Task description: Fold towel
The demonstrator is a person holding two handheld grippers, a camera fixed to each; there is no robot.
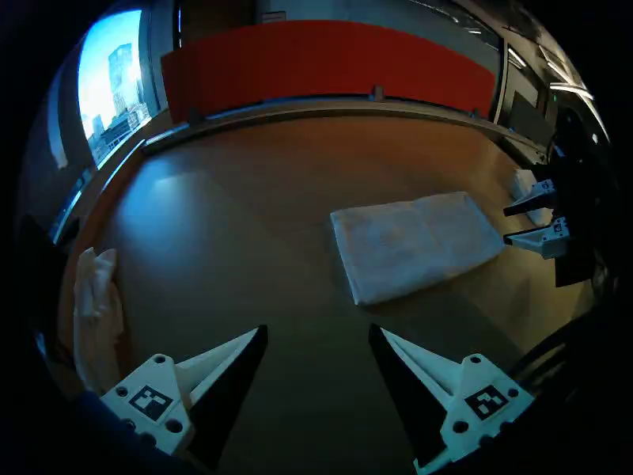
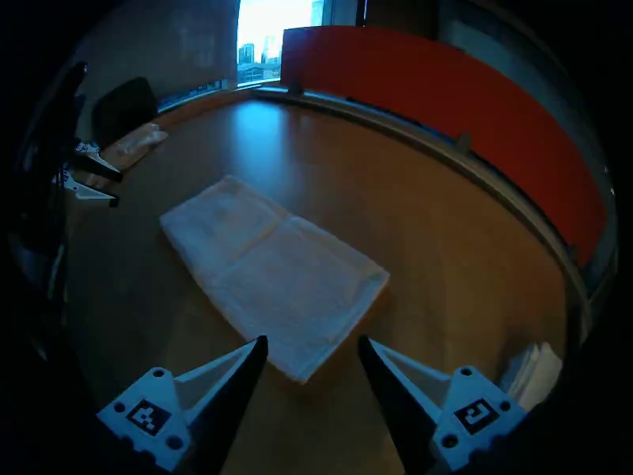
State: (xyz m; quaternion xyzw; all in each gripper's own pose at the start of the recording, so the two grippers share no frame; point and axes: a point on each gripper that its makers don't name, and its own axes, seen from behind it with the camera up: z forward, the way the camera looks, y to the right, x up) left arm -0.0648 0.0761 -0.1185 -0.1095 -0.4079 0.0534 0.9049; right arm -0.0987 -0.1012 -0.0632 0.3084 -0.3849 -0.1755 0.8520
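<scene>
Wooden table (image 1: pixel 237 222) spreads wide and brown under dim bluish light, and on it lies the white towel (image 1: pixel 415 241), folded into a flat rectangle with a faint crease across its middle. In the left gripper view it sits right of centre; in the right gripper view the towel (image 2: pixel 269 269) runs from the upper left toward the lower middle of the frame, its near edge just above the gap between that gripper's own fingers.

The right gripper (image 2: pixel 311 342) has its fingers spread apart and grasps nothing. From the left gripper view it shows again at the right edge (image 1: pixel 506 224), near the towel's short end, fingers parted.

The left gripper (image 1: pixel 316 332) is likewise released, its two fingers wide apart at the bottom of the frame over bare tabletop, well apart from the towel. It shows small at the far left of the right gripper view (image 2: pixel 119 188).

A loose white cloth (image 1: pixel 95 309) lies crumpled at the lower left table edge. A stack of folded cloths (image 2: pixel 534 368) sits at the lower right.

A red partition (image 1: pixel 332 63) stands along the table's far edge, beside a bright window (image 1: pixel 111 87).
</scene>
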